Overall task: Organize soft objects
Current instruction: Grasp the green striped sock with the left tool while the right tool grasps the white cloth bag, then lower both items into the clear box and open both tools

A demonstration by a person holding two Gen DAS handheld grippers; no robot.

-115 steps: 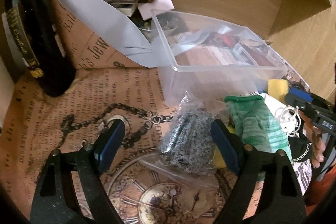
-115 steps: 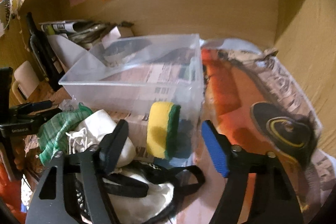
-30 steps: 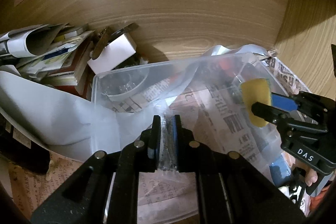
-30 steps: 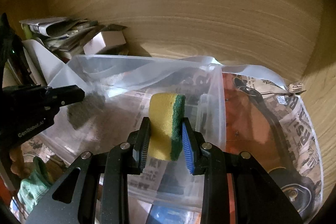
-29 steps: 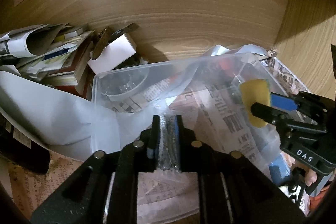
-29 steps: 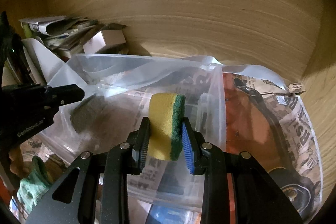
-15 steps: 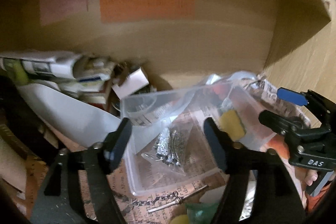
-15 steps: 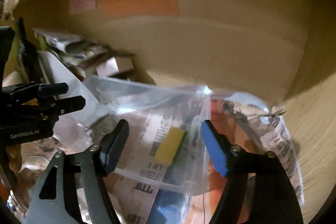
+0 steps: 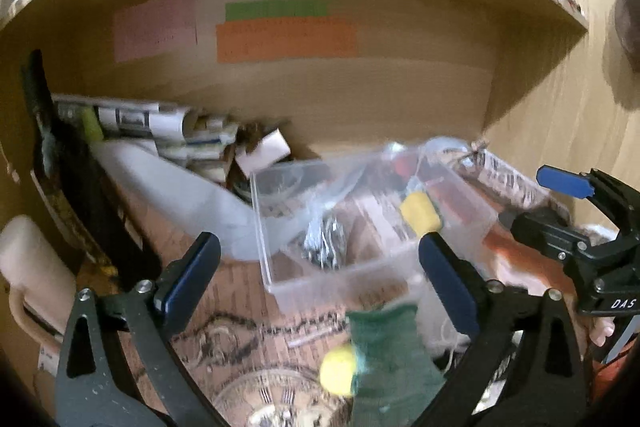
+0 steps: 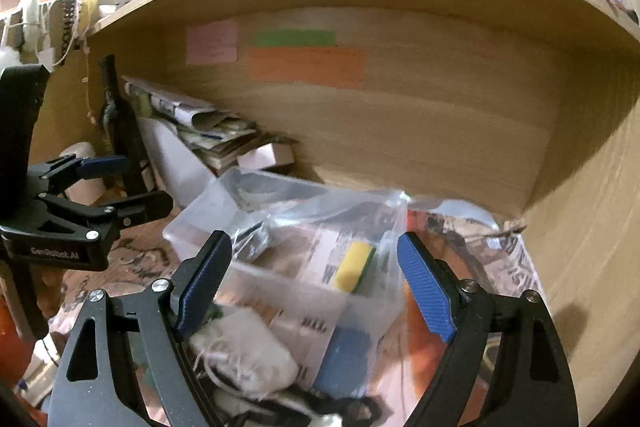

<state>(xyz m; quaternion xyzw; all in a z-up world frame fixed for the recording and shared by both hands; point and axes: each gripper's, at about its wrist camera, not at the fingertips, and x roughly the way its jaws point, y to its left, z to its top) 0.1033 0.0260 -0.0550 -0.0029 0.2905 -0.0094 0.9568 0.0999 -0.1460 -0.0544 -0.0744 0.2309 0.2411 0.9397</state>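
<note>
Left gripper (image 9: 320,267) is hanging released, blue pads spread wide with nothing between them; right gripper (image 10: 316,281) is likewise gaping, jaws parted and holding nothing. Just ahead of both tools, the clear plastic bin (image 9: 280,279) is sitting on newspaper-print paper inside a wooden shelf bay. Inside the bin, a bagged grey speckled scrubber (image 9: 326,241) is lying toward the left gripper's side, and a yellow-and-green sponge (image 10: 354,265) is resting tilted toward the right gripper's side; the two are apart, both clear of the fingers. Below the left gripper, nearer than the bin, a green striped cloth (image 9: 390,359) is lying outside it, with a blurred yellow object (image 9: 338,373) touching its left edge. Under the right gripper, a white drawstring pouch (image 10: 244,351) and a blue block (image 10: 346,357) are lying against the bin's near wall. Farther out to the left, a dark bottle (image 10: 120,131) is standing beside a heap of rolled papers (image 9: 148,123). On the back panel beyond, pink (image 10: 211,47), green (image 10: 295,38) and orange (image 10: 306,67) paper labels are sticking flat.
</note>
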